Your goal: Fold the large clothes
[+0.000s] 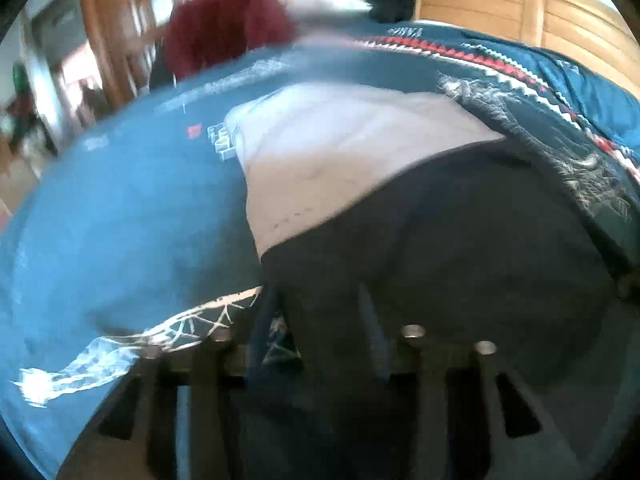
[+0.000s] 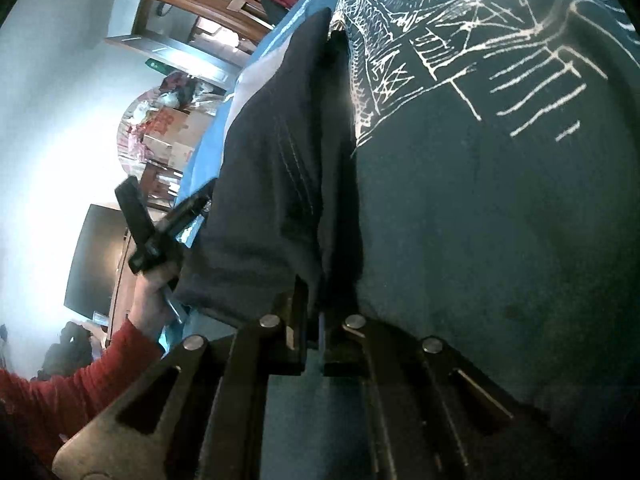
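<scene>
A dark garment (image 1: 460, 240) with a white panel (image 1: 340, 148) lies bunched on a blue bedspread (image 1: 120, 208). Its cloth drapes over my left gripper (image 1: 320, 320), hiding the fingertips; the jaws look closed with dark cloth between them. In the right wrist view the same garment (image 2: 272, 184) hangs as a folded dark strip with stitched seams. My right gripper (image 2: 314, 320) is shut on its lower edge. The left gripper (image 2: 176, 220) also shows there, held in a hand (image 2: 152, 300) with a red sleeve, its tips at the garment's left edge.
The bedspread (image 2: 480, 200) carries white line drawings and a red-and-white triangle band (image 1: 460, 56). A dark red fuzzy item (image 1: 224, 32) and a wooden headboard (image 1: 520, 4) lie beyond. A dark screen (image 2: 96, 260), cardboard boxes (image 2: 168, 132) and wooden door frames stand in the room to the left.
</scene>
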The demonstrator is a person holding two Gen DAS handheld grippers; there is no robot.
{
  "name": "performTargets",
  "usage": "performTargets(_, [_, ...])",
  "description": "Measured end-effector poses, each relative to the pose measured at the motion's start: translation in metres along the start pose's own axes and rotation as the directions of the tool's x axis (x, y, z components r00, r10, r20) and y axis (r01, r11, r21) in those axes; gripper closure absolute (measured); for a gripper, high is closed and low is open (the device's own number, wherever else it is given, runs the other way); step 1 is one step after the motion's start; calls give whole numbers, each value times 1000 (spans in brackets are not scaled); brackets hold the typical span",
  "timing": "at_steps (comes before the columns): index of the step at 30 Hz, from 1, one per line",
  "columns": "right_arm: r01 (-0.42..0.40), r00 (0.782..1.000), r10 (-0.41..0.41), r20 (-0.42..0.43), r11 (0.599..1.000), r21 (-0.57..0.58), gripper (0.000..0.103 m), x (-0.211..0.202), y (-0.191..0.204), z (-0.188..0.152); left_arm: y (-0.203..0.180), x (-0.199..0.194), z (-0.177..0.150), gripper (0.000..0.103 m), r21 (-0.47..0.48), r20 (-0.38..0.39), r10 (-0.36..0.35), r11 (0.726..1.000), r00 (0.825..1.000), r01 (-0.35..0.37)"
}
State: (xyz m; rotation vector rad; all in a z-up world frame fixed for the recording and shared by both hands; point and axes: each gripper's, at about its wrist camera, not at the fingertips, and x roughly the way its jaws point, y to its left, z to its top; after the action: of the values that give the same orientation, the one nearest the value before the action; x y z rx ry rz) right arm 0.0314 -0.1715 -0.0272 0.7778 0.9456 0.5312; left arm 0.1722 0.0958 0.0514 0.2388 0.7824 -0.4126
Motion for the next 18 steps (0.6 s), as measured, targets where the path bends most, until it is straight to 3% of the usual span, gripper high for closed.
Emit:
performTargets(1, [-5,1000,5,4,1000,-2,103,-1,0,-1,1,-6,8,70,13,24,16,1000,1000,-17])
performTargets(2, [-8,1000,8,9,1000,-5,103,-2,-1,-2,4,-13,18,75,7,59,32,999,998,-33])
performTargets(5, [-10,1000,10,15,1000,-12,103,-4,-2,-4,20,-15,66,76,-50,195,25,999,980,-16])
performTargets(6, [-13,1000,13,16,1000,-12,103,-5,-3,-4,22,-1,82,76,-39,198,29,999,980,-21])
performTargets(8, [-15,1000,15,18,1000,-13,103,-7,-4,-5,22,36,107,76,-15,150,44,999,988,-43])
performTargets(9, [-17,1000,17,19,1000,-13,103,-7,-5,-6,25,74,116,75,1,55,85,996,995,-86])
performTargets(11, [-26,999,26,23,1000,-10,103,-9,-3,-7,28,124,113,75,43,-94,141,990,986,-138])
performTargets(12, [-25,999,25,22,1000,-9,103,-9,-3,-7,30,134,108,75,43,-101,126,992,987,-123])
performTargets(14, [-32,999,32,23,999,-6,103,-10,-2,-7,33,121,106,76,24,-83,117,993,990,-116])
performTargets(16, [-35,999,35,24,999,-7,103,-12,-3,-8,28,81,94,84,26,-23,87,996,996,-86])
performTargets(18, [-39,999,39,25,999,-6,103,-14,-3,-10,8,12,63,83,71,89,-46,997,995,39])
